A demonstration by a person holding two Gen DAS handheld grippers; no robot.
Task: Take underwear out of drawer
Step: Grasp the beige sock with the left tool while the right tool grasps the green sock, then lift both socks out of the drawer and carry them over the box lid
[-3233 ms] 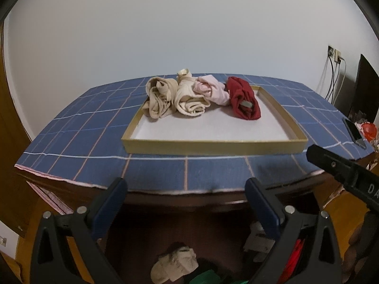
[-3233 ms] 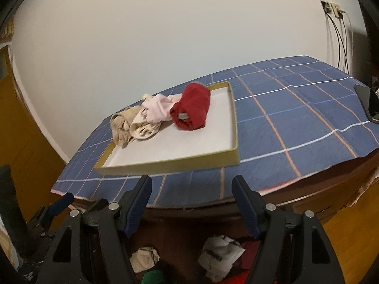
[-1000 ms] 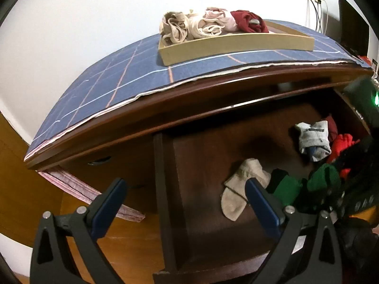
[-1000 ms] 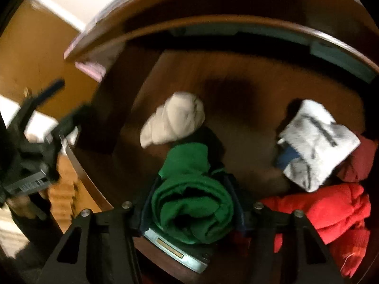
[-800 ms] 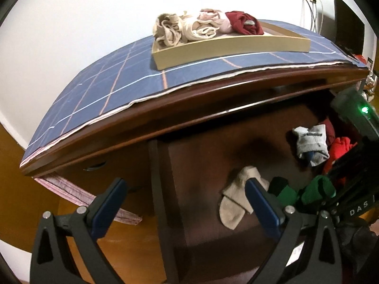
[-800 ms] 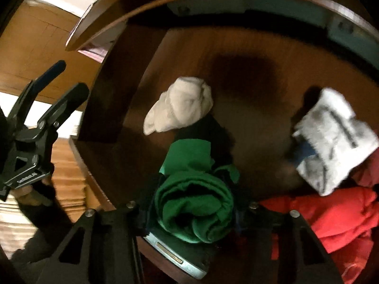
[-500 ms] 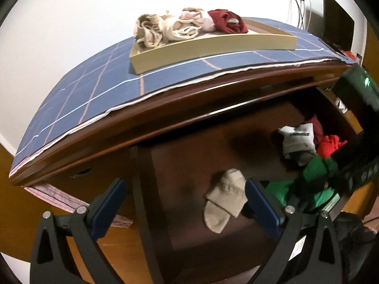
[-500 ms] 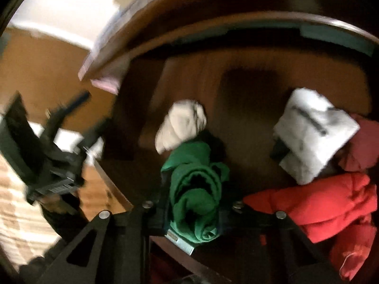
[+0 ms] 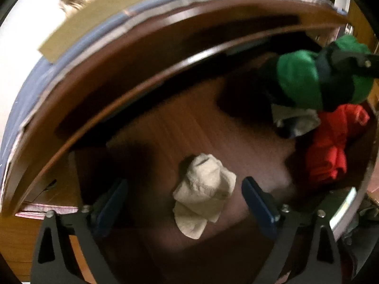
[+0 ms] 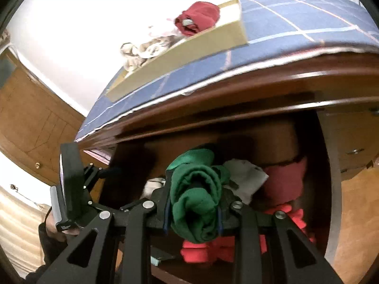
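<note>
Right gripper [image 10: 193, 215] pinches a rolled green underwear [image 10: 195, 196] between its jaws, the bundle bulging out above and below the grip, and it hangs above the open drawer [image 10: 329, 189] rather than resting on the drawer floor. To do this lift well, I would keep the squeeze firm on the thick middle of the roll, since a loose tail could snag the red clothes [image 10: 284, 184] and the grey-white piece [image 10: 246, 177] just behind it. Raising it straight up before carrying it forward should clear the overhanging wooden edge of the dresser top. Left gripper [image 9: 184, 203] is spread wide and holds nothing, aimed down at a cream sock [image 9: 203, 189] lying alone on the drawer floor. Farther up, on the blue checked cloth [image 10: 296, 16], sits a shallow tray [image 10: 213, 40] with a dark red roll [image 10: 199, 19] and pale garments, the likely place for the green roll.
</note>
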